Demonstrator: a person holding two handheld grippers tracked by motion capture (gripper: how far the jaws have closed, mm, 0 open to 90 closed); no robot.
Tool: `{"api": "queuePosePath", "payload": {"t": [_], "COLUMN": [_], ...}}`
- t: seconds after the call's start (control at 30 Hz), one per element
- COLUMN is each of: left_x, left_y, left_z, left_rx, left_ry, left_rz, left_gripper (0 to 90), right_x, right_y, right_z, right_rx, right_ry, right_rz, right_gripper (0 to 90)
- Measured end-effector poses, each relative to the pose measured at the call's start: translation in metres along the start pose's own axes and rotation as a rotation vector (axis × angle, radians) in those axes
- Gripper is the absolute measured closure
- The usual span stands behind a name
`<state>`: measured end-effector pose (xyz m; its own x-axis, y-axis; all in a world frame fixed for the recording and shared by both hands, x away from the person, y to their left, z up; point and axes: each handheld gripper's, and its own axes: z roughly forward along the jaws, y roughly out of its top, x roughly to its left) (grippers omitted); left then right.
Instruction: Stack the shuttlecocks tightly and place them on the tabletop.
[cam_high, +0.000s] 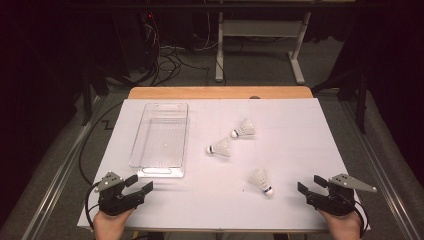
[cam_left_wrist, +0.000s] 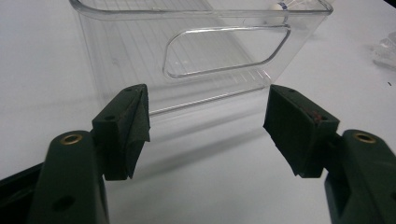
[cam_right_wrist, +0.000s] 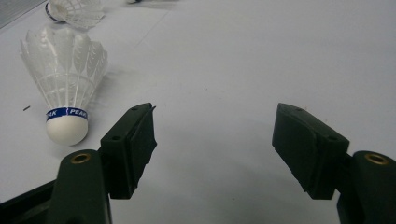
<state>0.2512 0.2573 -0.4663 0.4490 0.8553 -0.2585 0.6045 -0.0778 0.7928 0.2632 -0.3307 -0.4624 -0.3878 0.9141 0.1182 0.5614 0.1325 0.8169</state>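
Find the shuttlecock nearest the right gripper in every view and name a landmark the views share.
High view: nearest shuttlecock lies lower right of centre, cork toward the right gripper.
Left gripper view: I cannot pick it out.
Right gripper view: at left, cork down, beside the left jaw.
Shared landmark: the white table sheet.

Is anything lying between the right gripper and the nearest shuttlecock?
No. In the high view, bare white tabletop separates the right gripper from the nearest shuttlecock; its jaws stand open and empty.

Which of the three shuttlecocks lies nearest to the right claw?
The near-right shuttlecock, beside the right claw; the other two lie farther back, mid-table.
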Motion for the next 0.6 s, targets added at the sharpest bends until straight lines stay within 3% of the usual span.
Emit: {"api": "queuePosePath", "payload": {"t": [0.6], "left_x": [-0.001], "left_y": [0.0], "left_z": [-0.001], "left_rx": [-0.002], "left_ry": [-0.007], "left_rz": [-0.001], "left_gripper": [31.9], "right_x": [0.006], "right_y": [0.019], "right_z": [0.009], "right_rx": [-0.013], "right_ry": [0.044], "right_rz": [-0.006], "right_gripper": [31.6]}}
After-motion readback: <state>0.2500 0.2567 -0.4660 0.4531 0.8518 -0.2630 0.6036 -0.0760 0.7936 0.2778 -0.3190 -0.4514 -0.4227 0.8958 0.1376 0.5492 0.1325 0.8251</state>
